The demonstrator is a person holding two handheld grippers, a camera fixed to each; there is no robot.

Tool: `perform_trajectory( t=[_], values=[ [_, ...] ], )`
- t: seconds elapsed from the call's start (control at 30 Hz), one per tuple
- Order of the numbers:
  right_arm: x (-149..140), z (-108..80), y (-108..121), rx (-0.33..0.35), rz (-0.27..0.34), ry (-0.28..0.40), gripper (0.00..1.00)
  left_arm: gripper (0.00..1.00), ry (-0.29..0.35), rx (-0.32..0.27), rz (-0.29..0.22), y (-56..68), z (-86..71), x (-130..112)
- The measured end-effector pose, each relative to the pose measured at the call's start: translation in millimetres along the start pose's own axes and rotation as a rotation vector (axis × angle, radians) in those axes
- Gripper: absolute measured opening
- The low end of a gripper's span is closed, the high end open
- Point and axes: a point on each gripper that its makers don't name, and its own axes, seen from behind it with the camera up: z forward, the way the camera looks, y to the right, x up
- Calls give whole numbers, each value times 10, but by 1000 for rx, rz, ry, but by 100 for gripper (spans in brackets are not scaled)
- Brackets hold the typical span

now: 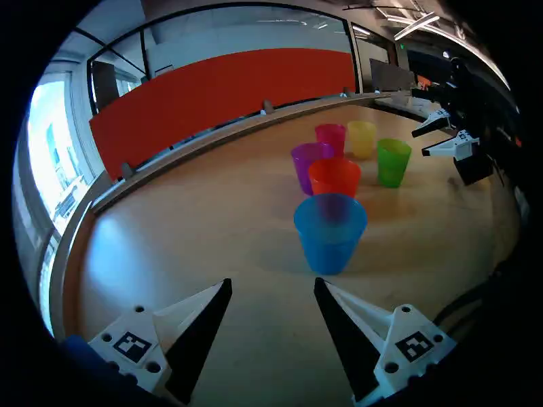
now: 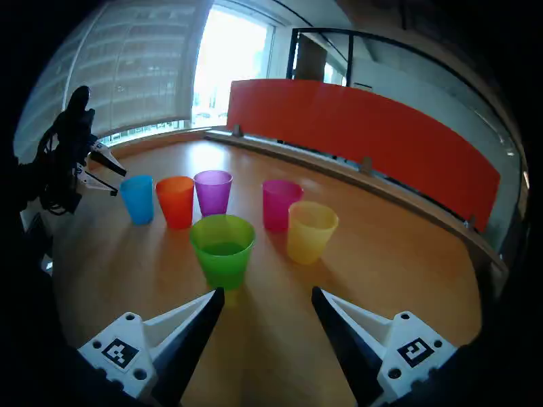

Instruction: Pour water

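Cups sit at twelve o'clock: green cup (image 2: 222, 252) just beyond our wide right gripper (image 2: 267, 290), blue cup (image 1: 330, 234) beyond our wide left gripper (image 1: 272, 281).

Both views sit low, facing each other across the shared table (image 1: 203, 217). Left is nearest the blue cup (image 1: 330, 237) — right, the green cup (image 2: 222, 263).

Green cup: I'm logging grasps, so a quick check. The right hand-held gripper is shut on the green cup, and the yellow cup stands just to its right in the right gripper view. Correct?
No. The right gripper view shows the right hand-held gripper open, stopped short of the green cup and not touching it. The yellow cup does stand just to its right.
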Motion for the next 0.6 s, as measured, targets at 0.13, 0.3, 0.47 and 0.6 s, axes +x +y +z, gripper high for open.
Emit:
perform_trajectory(
  t=[0.13, 0.3, 0.47, 0.6],
  values=[
    [11, -54, 49, -33, 15, 22, 100, 90, 16, 28, -14, -70, -34, 24],
    [35, -91, 96, -73, 34, 47, 100, 90, 29, 69, -32, -188, -82, 18],
    [109, -103, 150, -115, 44, 81, 100, 90, 53, 115, -59, -326, -114, 37],
    [196, -133, 225, -163, 50, 118, 100, 90, 89, 145, -102, -429, -132, 85]
  ],
)
